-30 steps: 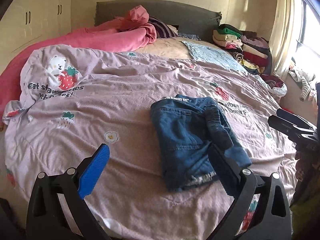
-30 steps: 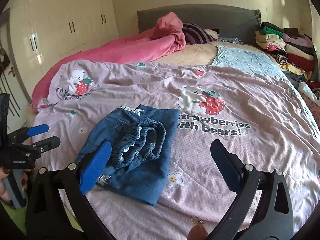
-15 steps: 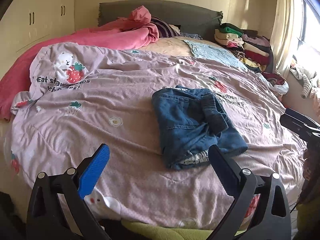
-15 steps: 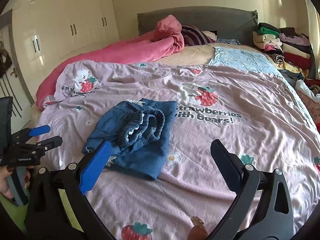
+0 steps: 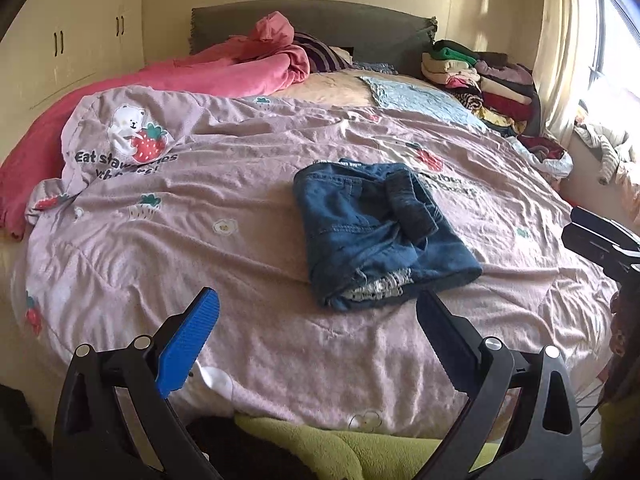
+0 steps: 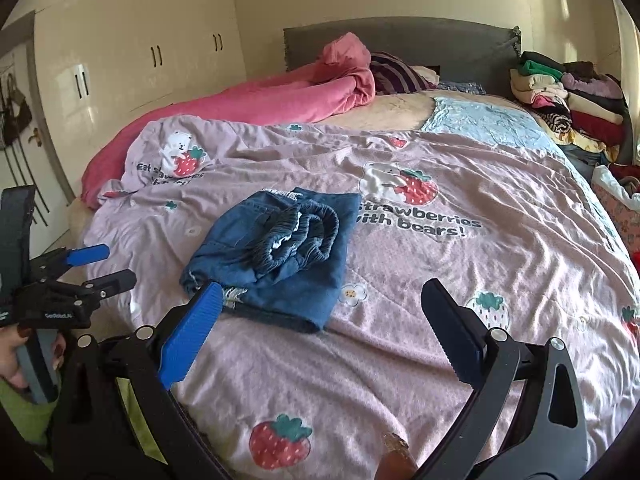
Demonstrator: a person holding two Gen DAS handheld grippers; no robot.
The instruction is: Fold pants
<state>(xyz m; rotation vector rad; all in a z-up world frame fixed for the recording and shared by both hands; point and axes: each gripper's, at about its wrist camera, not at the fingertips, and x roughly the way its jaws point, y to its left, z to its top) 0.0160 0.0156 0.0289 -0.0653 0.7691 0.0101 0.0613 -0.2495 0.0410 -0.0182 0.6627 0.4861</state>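
Both claws have drawn back toward the foot of the bed since the earlier frames, so the pants (image 5: pixel 380 232) now sit farther up in each view. They lie folded into a compact blue bundle at the middle of the frame, waistband on top, resting on the lilac quilt (image 5: pixel 200 240) where flat fabric supports them. The left claw (image 5: pixel 316 336) hangs at the bottom edge, fingers spread and empty; the right claw (image 6: pixel 320 320) likewise gapes with nothing in it. That retreat suggests the fold is judged finished. A stack of clothes (image 6: pixel 560 92) waits at upper right.
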